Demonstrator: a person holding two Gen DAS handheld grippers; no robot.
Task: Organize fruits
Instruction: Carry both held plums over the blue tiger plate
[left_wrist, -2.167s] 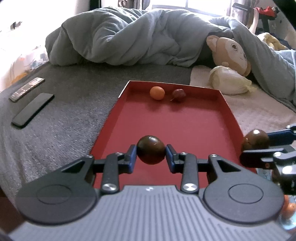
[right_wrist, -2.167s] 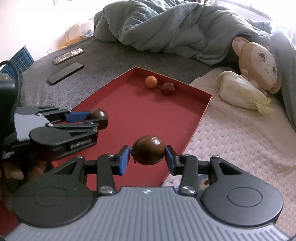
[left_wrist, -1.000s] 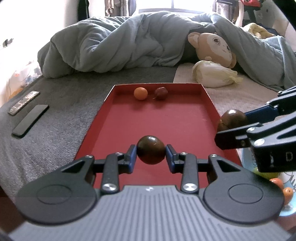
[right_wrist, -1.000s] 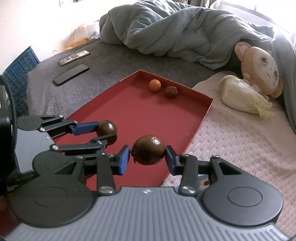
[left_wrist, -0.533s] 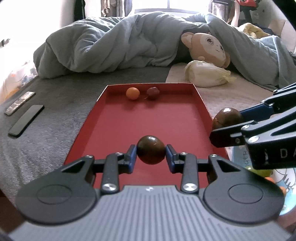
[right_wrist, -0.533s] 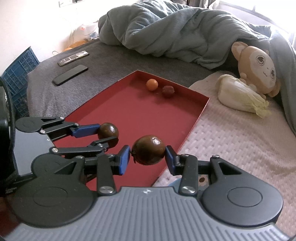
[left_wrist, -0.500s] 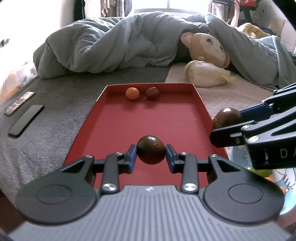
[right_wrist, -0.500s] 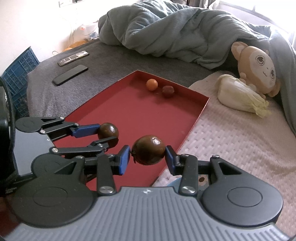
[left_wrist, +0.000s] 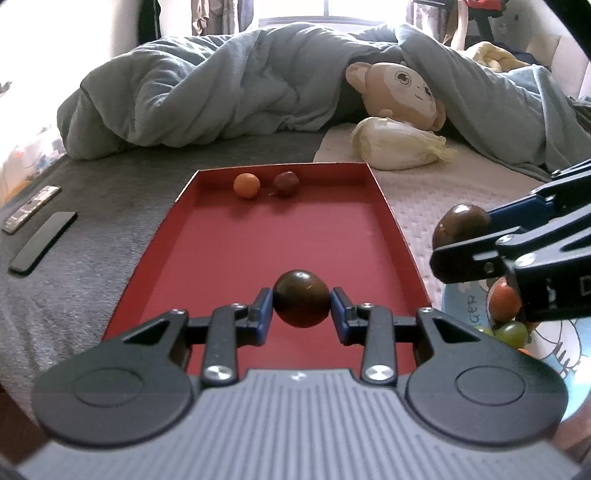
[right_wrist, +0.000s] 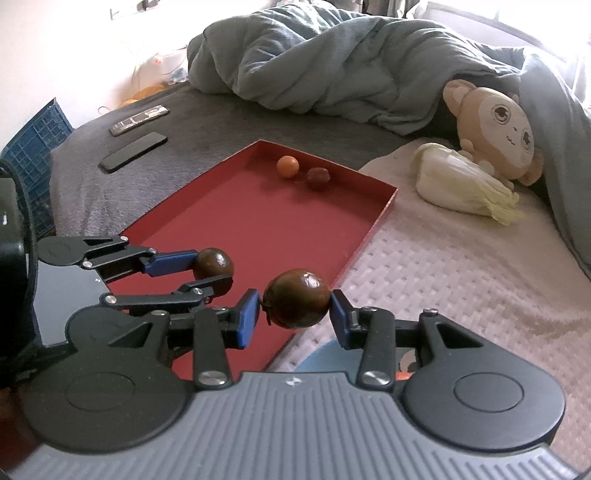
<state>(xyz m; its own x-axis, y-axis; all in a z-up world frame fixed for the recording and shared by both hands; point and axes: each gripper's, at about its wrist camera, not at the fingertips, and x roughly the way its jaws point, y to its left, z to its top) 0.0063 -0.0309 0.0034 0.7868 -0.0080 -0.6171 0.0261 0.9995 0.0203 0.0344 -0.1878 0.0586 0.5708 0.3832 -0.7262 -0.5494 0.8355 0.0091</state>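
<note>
- Your left gripper (left_wrist: 301, 309) has its fingers closed on a dark brown fruit (left_wrist: 301, 303). The fruit hangs in the air over the near end of the red tray (left_wrist: 395, 225).
- Your right gripper (right_wrist: 296, 309) has its fingers closed on a second dark brown fruit (right_wrist: 297, 303). This one hangs over the tray's right edge, partly above the white blanket (right_wrist: 461, 266).
- An orange fruit (left_wrist: 246, 185) and a small dark red fruit (left_wrist: 285, 183) sit side by side at the far end of the tray.
- More fruits lie on a blue plate (left_wrist: 452, 299) down by your right side.
- What could go wrong: the fruits are round and smooth, and only the finger tips pinch them. One could slip out if you tilt or shake.
- If you let go up high, the fruit could bounce or roll. The tray sits on a soft bed, so it may tip a bit and send the fruit rolling.
- The right fruit is over the edge. Let go there and it could land on the blanket, not in the tray.
- Your two grippers are close together. They could bump, and a bump could knock a fruit loose.
- What has changed: both grippers hold the same fruits as two seconds ago, with the same grip.
- The left gripper has turned, so the tray now looks straighter and you see more of it.
- The right gripper has come nearer to the left one and sits closer beside it.
</note>
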